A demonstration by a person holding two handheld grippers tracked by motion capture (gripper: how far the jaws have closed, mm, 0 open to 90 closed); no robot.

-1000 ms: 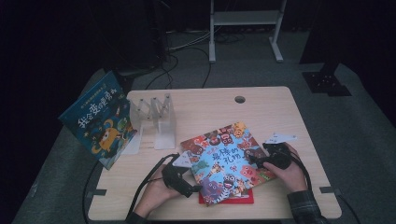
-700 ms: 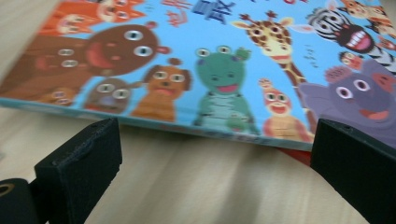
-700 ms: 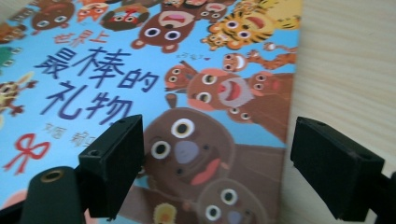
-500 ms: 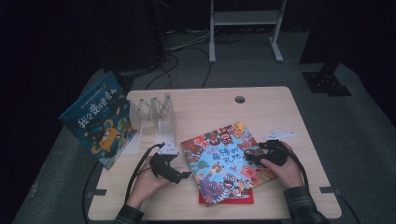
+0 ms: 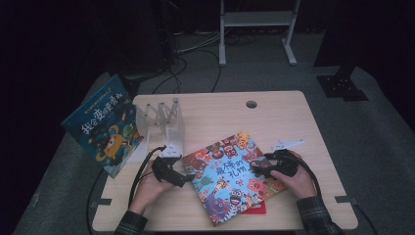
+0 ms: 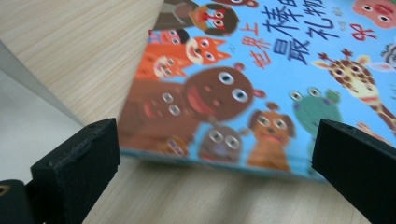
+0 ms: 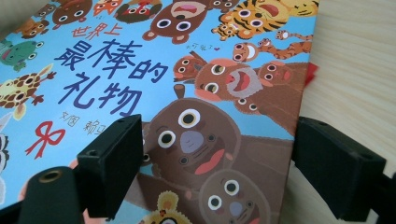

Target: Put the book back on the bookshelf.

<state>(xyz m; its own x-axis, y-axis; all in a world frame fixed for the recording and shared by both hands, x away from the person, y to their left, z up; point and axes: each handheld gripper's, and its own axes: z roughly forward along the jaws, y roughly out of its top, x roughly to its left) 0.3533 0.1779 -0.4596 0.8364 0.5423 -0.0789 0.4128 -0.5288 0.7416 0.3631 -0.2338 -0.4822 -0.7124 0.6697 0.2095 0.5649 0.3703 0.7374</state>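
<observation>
Claw, right: jaws apart, one over the cover and one past the 3 o'clock edge of the animal picture book, poised to take that edge without clamping it. Claw, left: jaws wide apart, off the 9 o'clock edge, gripping nothing. Book lies flat and skewed at the surface's 6 o'clock side over a red item; clear rack stands at 10 o'clock, probably its destination.

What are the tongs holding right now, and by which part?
Left tongs: open, nothing held. Right tongs: at the picture book's right edge, one jaw over the cover; a pinch cannot be told.
</observation>
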